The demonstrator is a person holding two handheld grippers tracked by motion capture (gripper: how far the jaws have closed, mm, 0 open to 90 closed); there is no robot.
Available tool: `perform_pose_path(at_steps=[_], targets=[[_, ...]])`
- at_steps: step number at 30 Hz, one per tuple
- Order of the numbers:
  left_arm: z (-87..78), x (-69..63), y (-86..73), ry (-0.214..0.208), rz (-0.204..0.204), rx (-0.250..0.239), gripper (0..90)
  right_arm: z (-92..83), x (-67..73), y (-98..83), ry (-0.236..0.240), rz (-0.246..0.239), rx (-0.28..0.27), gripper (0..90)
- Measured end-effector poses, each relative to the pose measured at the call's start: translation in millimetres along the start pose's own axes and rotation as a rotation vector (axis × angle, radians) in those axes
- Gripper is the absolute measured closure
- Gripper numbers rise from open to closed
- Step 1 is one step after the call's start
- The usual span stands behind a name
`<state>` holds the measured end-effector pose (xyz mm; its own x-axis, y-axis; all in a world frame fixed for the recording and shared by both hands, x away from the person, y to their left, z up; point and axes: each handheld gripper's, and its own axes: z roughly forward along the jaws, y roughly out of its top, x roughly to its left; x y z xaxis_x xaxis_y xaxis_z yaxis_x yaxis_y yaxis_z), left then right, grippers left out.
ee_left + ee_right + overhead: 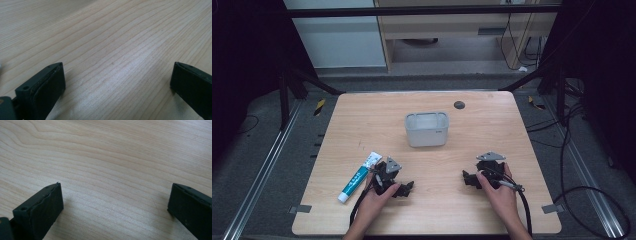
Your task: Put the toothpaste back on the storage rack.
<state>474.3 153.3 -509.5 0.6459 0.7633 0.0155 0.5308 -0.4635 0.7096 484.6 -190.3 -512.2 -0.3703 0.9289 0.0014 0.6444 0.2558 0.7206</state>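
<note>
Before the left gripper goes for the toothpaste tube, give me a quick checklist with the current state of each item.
1. Left gripper jaws open, nothing between them: ok.
2. Right gripper jaws open and empty, resting on the table: ok.
3. Toothpaste tube lying flat beside the left gripper, nothing on it: ok.
4. Tube lined up between the left jaws: not ok, the left gripper view has bare wood there.
5. Grey container upright, standing apart from both grippers: ok.
6. Container empty: cannot tell.

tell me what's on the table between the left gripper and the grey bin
Nothing: in the high view, bare wood runs from the left gripper up to the grey bin. The toothpaste tube lies off to that gripper's left.
</note>
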Motion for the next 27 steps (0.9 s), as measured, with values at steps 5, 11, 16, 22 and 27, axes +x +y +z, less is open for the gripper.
perform_pose_path(at_steps=[5,11,16,22,27], targets=[[-1.8,1.3,3.2,0.0,0.019,0.012,1.8,0.0,-3.5,0.0,0.033,-0.031,0.001,0.3],[-22.7,4.1,17.4,0.048,0.082,0.007,2.6,-0.9,-4.6,-1.2,0.038,-0.044,0.0,0.3],[-47.3,15.6,29.7,0.104,0.131,0.045,3.0,-5.1,-5.9,-5.2,0.046,-0.044,-0.001,0.3],[-73.0,34.6,39.6,0.142,0.135,0.114,2.8,-9.0,-8.1,-9.2,0.039,-0.043,-0.001,0.4],[-78.7,45.1,38.7,0.161,0.18,0.222,3.3,-10.7,-9.4,-10.9,0.037,-0.041,-0.002,0.3]])
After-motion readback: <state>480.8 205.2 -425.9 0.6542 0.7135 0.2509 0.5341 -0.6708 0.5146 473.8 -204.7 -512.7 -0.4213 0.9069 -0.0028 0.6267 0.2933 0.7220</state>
